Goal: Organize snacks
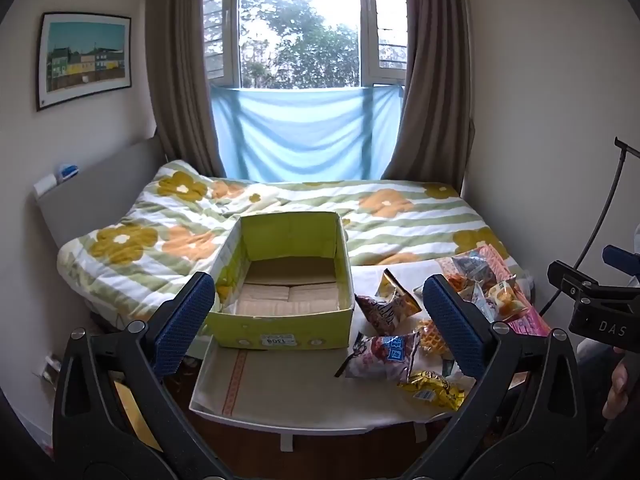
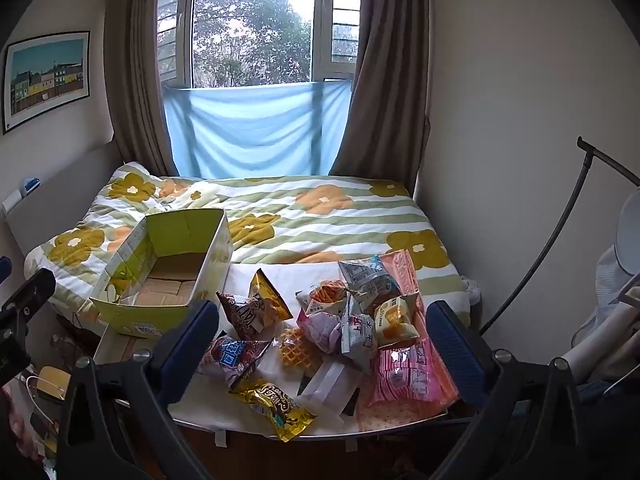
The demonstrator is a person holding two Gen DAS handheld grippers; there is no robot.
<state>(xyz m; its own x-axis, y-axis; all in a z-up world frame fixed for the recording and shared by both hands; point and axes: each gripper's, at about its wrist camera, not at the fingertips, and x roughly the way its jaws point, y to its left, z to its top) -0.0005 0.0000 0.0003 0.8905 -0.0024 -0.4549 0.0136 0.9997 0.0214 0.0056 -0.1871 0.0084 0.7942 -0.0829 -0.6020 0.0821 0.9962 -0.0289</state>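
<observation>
Bedside table (image 1: 280,392): only the right view shows the white packet (image 2: 332,384); both tongs (image 1: 318,320) (image 2: 320,344) gape, empty.

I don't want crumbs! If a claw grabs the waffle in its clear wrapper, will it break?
Possibly. The waffle looks thin and gridded, so a hard squeeze might crack it. Its clear wrapper seems glossy, probably slippery. It looks small, likely light.
</observation>
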